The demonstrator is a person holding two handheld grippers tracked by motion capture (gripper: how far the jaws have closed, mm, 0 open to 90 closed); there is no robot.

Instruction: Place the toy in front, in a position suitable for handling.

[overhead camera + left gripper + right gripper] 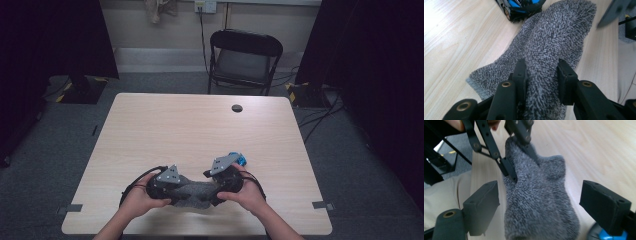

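Two grippers meet over one grey sock [192,191] at the near edge of the table [200,125], roughly midway along that edge.

Left gripper [541,75]: its jaws are drawn in narrow and pinch a raised fold of the sock between the pads, which press into the fabric on both sides. In the high view the left gripper [176,192] sits at the sock's left end, with the person's left hand [140,200] wrapped around its body.

Right gripper [539,205]: its jaws stand wide, one to each side of the sock, with a clear gap between each pad and the fabric. It grips nothing. In the high view the right gripper [212,192] sits at the sock's right end, held by the right hand [247,195].

Sock: it lies partly flat on the wood, with the pinched part lifted off it. The fabric is a fuzzy grey knit.

Other items: a blue and black toy car [240,160] stands on the table just beyond the right gripper, close to the sock's far end. A black folding chair [243,60] stands behind the table, well apart from the work.
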